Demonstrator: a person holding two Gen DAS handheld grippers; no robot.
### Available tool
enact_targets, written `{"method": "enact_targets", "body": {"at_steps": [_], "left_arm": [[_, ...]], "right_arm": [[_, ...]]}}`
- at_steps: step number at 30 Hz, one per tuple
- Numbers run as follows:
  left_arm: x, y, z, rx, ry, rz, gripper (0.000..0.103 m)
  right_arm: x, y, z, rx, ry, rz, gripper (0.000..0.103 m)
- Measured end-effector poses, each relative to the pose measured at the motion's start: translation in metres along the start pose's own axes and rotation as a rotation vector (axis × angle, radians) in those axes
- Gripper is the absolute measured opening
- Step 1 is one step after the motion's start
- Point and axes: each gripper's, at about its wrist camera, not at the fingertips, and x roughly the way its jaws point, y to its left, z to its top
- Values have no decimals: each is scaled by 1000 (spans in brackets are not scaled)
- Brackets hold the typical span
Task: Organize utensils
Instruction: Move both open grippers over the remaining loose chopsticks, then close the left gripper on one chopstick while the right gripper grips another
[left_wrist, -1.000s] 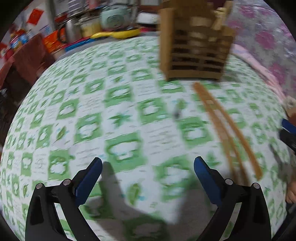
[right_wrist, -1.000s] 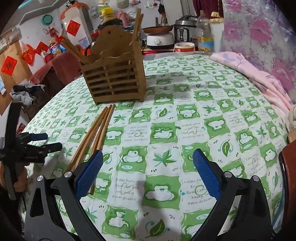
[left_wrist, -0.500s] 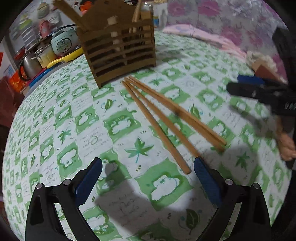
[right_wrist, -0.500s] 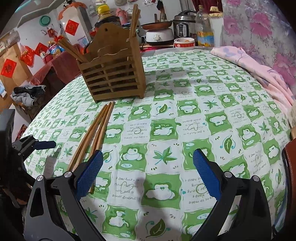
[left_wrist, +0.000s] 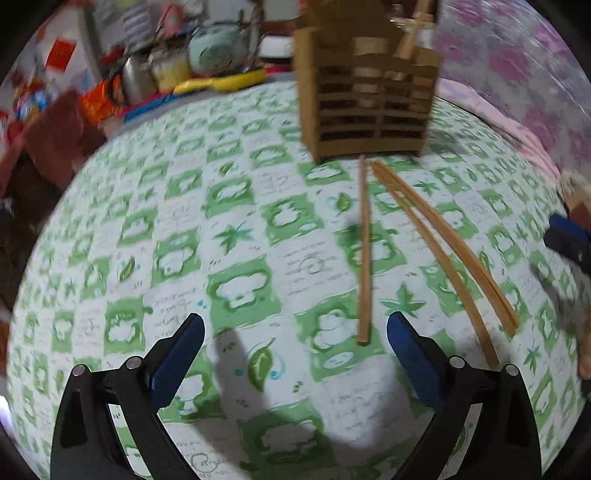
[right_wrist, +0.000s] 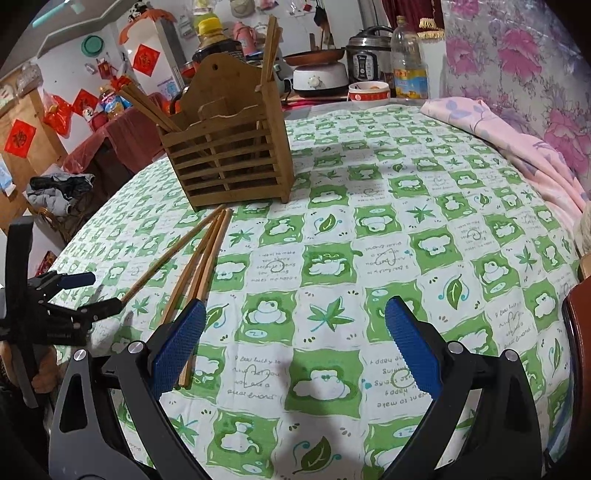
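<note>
Three wooden chopsticks lie on the green-and-white tablecloth in front of a slatted wooden utensil holder (left_wrist: 369, 92) (right_wrist: 225, 162) that has chopsticks standing in it. One chopstick (left_wrist: 364, 251) (right_wrist: 166, 262) lies apart from the other pair (left_wrist: 447, 251) (right_wrist: 207, 258). My left gripper (left_wrist: 295, 332) is open just short of the single chopstick's near end, holding nothing; in the right wrist view the left gripper (right_wrist: 96, 293) sits at the far left. My right gripper (right_wrist: 295, 314) is open and empty, its left finger over the pair's near ends.
A pink cloth (right_wrist: 517, 147) lies along the table's right side. A bowl (right_wrist: 369, 94), an oil bottle (right_wrist: 408, 62) and cookers (right_wrist: 369, 55) stand behind the table. A red-brown chair back (right_wrist: 576, 332) is at the right edge.
One chopstick has splayed away from the other two. The left wrist view has swung to face the holder, with the single chopstick's end near its fingers. The right gripper has hardly moved.
</note>
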Motion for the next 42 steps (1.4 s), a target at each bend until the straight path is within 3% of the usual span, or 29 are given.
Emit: {"method": "enact_targets", "body": {"at_steps": [4, 7, 8, 11, 12, 16, 25, 31, 33, 36, 39, 42], "left_arm": [[-4, -27, -1, 120, -32, -1, 87], [0, -38, -2, 163, -22, -32, 57], [0, -38, -2, 159, -23, -61, 38], [0, -35, -2, 142, -12, -118, 10], [0, -34, -2, 133, -8, -124, 7], [-6, -22, -10, 72, 3, -127, 6], [-15, -6, -23, -3, 12, -131, 7], [-15, -7, -24, 5, 10, -122, 7], [-15, -8, -24, 9, 10, -118, 7], [-15, -9, -24, 14, 9, -115, 7], [-14, -10, -23, 16, 9, -111, 8], [-15, -11, -24, 22, 8, -111, 11]], "right_arm": [[-1, 1, 0, -8, -7, -1, 94], [-2, 3, 0, -19, -15, -5, 93], [-2, 4, 0, -26, -17, -4, 90], [-1, 9, -1, -51, -9, 15, 73], [0, 10, -2, -59, -1, 22, 65], [6, 20, -8, -106, 58, 81, 48], [-2, 61, -33, -316, 115, 115, 46], [5, 68, -38, -360, 169, 93, 46], [4, 68, -39, -373, 162, 47, 38], [7, 48, -31, -314, 152, -21, 34], [3, 17, -23, -179, 141, 32, 34], [1, 25, -25, -223, 129, 51, 33]]}}
